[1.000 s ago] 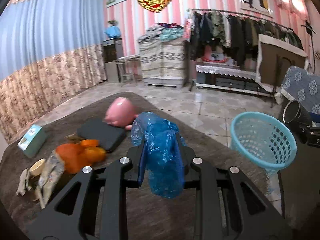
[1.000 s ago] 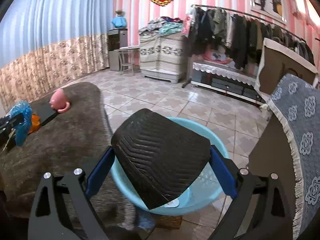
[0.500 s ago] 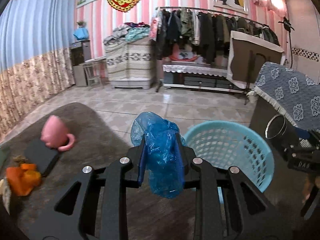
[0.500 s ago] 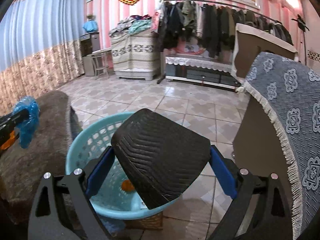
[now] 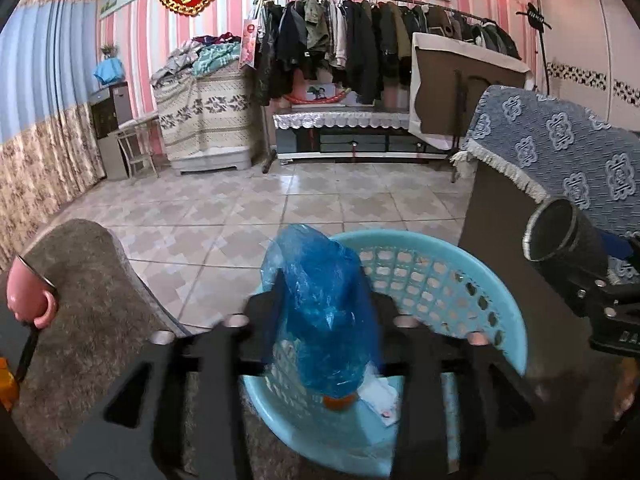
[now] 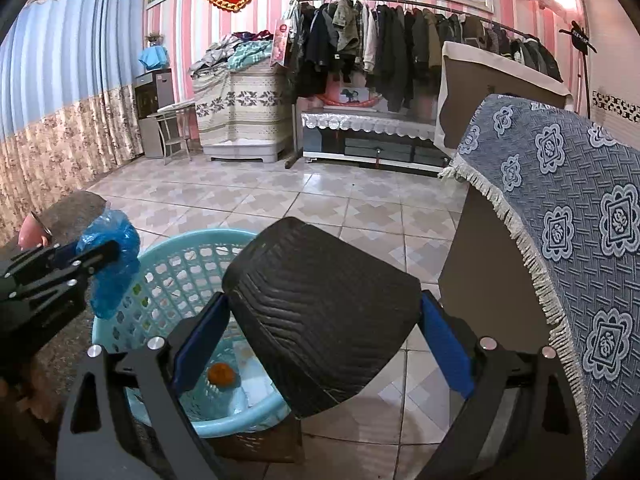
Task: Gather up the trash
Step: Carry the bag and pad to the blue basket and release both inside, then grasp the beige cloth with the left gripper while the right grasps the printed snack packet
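Left gripper [image 5: 320, 316]: jaws opening, crumpled blue plastic bag [image 5: 324, 312] still between them at lower centre of the frame, over the turquoise laundry basket [image 5: 460, 280]. Bag: light, soft, slippery film; best pinched at mid-bunch.

Right gripper [image 6: 320, 320]: clamped wide on a black ribbed pot [image 6: 320, 320], stiff, lower centre.

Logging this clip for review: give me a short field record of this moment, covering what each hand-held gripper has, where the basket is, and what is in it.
left hand-held gripper: jaws opening, blue plastic bag between them, above the basket
right hand-held gripper: shut on black ribbed cup, beside the basket
basket: light blue, on the floor next to the grey-covered table
basket contents: an orange scrap, white paper
left on table: pink mug
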